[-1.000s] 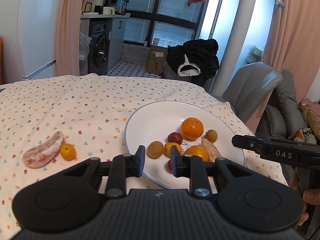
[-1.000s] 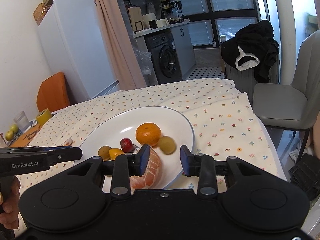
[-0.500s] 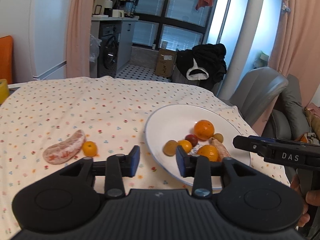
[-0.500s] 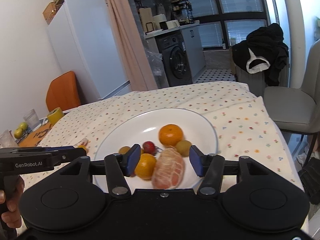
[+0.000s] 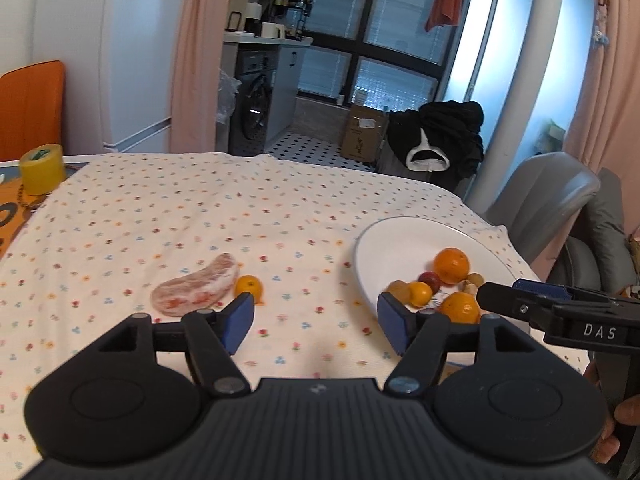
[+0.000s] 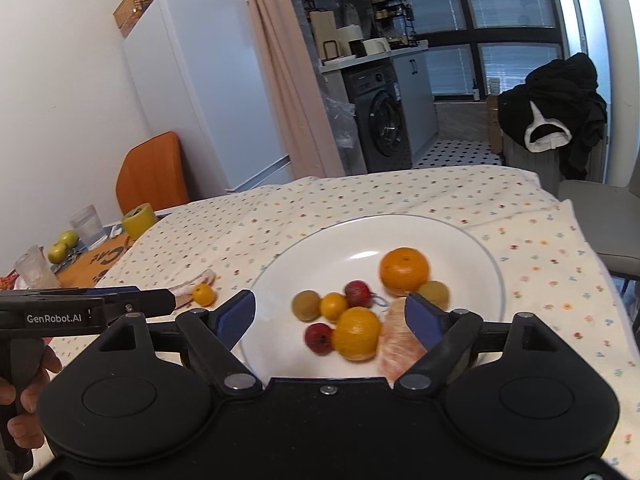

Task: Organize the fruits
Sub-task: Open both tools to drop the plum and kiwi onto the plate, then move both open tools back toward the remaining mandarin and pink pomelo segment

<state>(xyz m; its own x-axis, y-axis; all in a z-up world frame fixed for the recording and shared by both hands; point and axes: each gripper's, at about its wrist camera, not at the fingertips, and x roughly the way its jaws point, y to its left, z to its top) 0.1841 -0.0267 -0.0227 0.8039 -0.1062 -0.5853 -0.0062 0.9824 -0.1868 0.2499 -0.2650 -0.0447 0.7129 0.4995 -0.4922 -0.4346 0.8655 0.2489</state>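
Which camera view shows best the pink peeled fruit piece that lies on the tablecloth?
The left wrist view: the peeled fruit piece lies whole and unblocked beside a small orange fruit. In the right wrist view only its tip shows behind the left gripper.

Place: a home, dining corner open to a kitchen nook.
Appliances: white fridge (image 6: 200, 92); washer (image 6: 386, 124) under a counter (image 6: 372, 56) with kettle and jars.
Furniture: tabletop under a flowered cloth (image 5: 240, 216); grey chair (image 5: 548, 196); orange chair (image 6: 152, 176).
Soft signs: pink curtains (image 5: 192, 56); dark clothes (image 5: 444, 132) heaped by the window; tiled floor (image 5: 304, 146).
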